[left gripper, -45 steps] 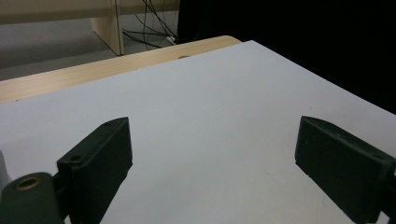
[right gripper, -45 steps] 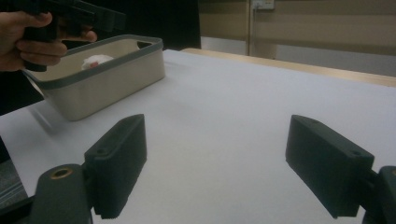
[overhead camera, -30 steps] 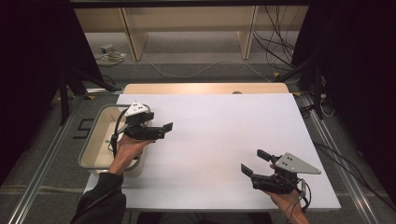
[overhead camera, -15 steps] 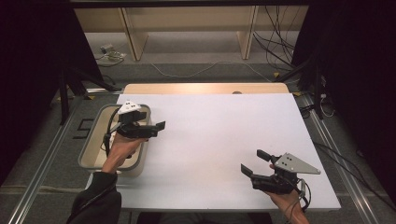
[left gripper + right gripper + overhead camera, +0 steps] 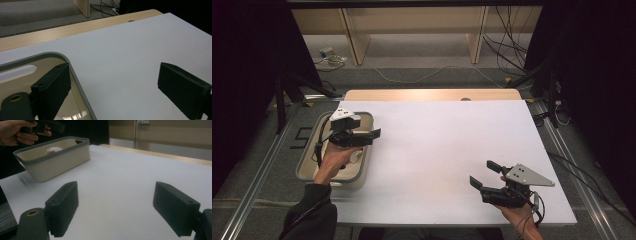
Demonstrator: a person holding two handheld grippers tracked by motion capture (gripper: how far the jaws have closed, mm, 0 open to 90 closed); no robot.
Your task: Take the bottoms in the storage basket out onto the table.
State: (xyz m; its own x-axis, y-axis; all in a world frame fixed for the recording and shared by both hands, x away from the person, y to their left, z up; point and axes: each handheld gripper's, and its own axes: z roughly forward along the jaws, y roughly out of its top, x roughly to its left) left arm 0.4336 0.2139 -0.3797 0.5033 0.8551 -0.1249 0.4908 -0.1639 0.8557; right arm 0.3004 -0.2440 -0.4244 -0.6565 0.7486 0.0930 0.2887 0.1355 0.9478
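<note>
1. near edge of the white table (image 5: 437, 150): the right tongs (image 5: 484, 175) rest low at the right corner, jaws spread wide, gripping nothing.
2. further left, the left tongs (image 5: 369, 134) hover above the rim of a beige bin (image 5: 307, 167), jaws parted and empty.
3. inside the bin lies a small white object (image 5: 53, 150) with a red spot.
4. beyond, the wooden table edge (image 5: 432, 95).

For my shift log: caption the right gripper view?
Open right gripper low over the white table, facing a beige bin holding something white.
</note>
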